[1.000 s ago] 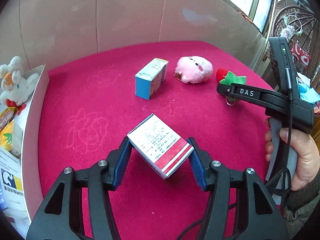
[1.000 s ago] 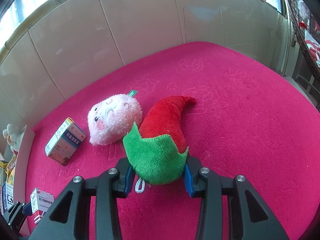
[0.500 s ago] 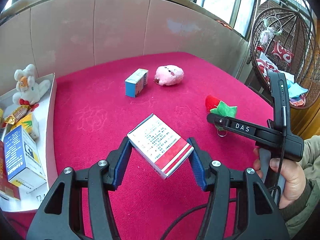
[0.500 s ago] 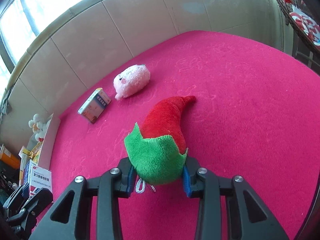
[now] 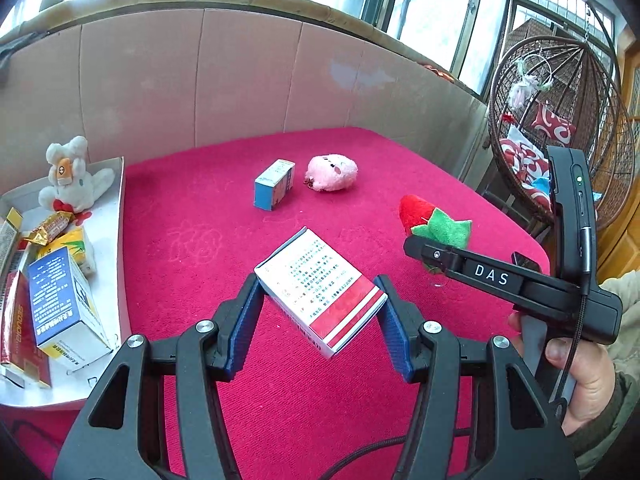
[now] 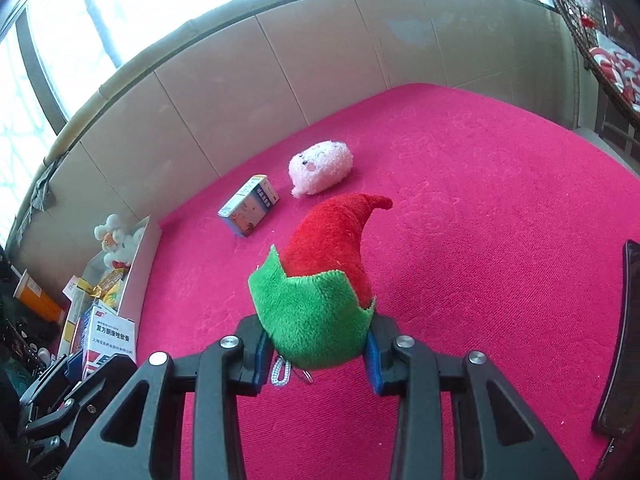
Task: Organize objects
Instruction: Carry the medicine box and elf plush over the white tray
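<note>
Both grippers now sit higher and farther back from the wall than a second ago, so the blue box and pink plush look smaller and more of the white tray has come into sight. At the left edge of the tabletop (image 5: 192,200), covered in red cloth, the white tray (image 5: 114,264) holds a white rabbit plush (image 5: 74,184), snack packets and a blue-and-white box (image 5: 64,304). The left gripper (image 5: 320,312) has its jaws clenched on a white box with red stripes (image 5: 320,288), held tilted above the cloth. Near the far edge a blue box (image 5: 274,190) lies just beside a pink plush (image 5: 332,172). Toward the right edge, the right gripper (image 6: 314,350) has its jaws clenched on the green end of a red chili plush (image 6: 324,256), lifted off the cloth with its red tip pointing at the wall.
</note>
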The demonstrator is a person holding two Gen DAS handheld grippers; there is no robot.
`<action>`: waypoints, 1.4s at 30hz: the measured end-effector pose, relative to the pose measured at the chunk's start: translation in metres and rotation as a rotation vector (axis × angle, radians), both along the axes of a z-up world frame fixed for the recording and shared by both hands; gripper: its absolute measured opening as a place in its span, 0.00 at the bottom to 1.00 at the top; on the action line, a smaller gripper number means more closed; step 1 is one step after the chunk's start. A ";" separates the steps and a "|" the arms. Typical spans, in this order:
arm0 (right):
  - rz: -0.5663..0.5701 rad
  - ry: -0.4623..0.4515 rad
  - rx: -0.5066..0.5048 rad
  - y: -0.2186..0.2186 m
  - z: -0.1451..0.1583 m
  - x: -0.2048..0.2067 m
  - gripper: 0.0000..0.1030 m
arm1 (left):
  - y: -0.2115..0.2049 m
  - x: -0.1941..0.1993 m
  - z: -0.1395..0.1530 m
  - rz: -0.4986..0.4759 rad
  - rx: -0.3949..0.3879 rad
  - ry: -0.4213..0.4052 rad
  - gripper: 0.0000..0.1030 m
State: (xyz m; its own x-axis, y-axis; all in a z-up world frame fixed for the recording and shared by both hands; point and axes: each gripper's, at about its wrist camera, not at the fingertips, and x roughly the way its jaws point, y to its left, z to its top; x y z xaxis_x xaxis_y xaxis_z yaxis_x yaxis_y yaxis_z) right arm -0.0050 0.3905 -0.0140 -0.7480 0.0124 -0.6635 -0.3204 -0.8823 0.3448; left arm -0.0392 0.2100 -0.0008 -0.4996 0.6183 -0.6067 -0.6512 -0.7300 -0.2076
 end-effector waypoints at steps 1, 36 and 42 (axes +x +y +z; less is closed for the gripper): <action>0.004 0.003 0.005 -0.003 0.003 0.001 0.36 | -0.002 0.000 0.000 0.003 0.004 -0.001 0.55; 0.270 0.027 0.127 -0.126 0.035 -0.022 0.36 | -0.109 -0.029 0.015 0.231 0.076 0.014 0.55; 0.315 0.027 0.142 -0.141 0.037 -0.030 0.36 | -0.121 -0.032 0.020 0.262 0.087 0.028 0.55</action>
State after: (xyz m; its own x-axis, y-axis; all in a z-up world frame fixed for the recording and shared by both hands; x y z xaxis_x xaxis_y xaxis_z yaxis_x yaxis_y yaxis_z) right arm -0.0352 0.2497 0.0228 -0.7471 -0.1317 -0.6516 -0.0167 -0.9761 0.2165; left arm -0.0709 0.0888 0.0197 -0.6652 0.5150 -0.5407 -0.4490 -0.8544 -0.2614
